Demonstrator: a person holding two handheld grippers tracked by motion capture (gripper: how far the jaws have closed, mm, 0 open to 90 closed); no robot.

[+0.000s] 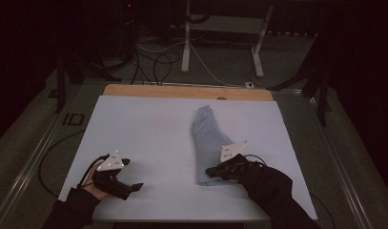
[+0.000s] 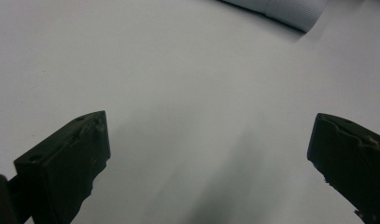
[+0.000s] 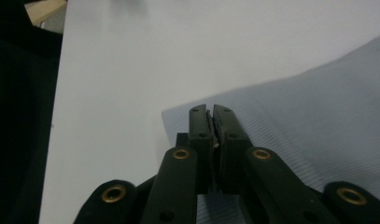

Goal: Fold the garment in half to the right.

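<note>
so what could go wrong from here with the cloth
1. The right claw is nearly shut over the near corner of the folded light blue cloth; whether fabric is pinched cannot be told, so a pull might leave the cloth behind or lift just the top layer and spoil the fold.
2. The left claw stands open over bare white mat, away from the cloth, so one-sided pulling may drag it askew.

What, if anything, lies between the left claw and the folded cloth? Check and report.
Nothing visible. The left claw stands open over bare white table sheet, and only that bare sheet lies between it and the folded grey cloth, whose near end lies at the right claw.
</note>
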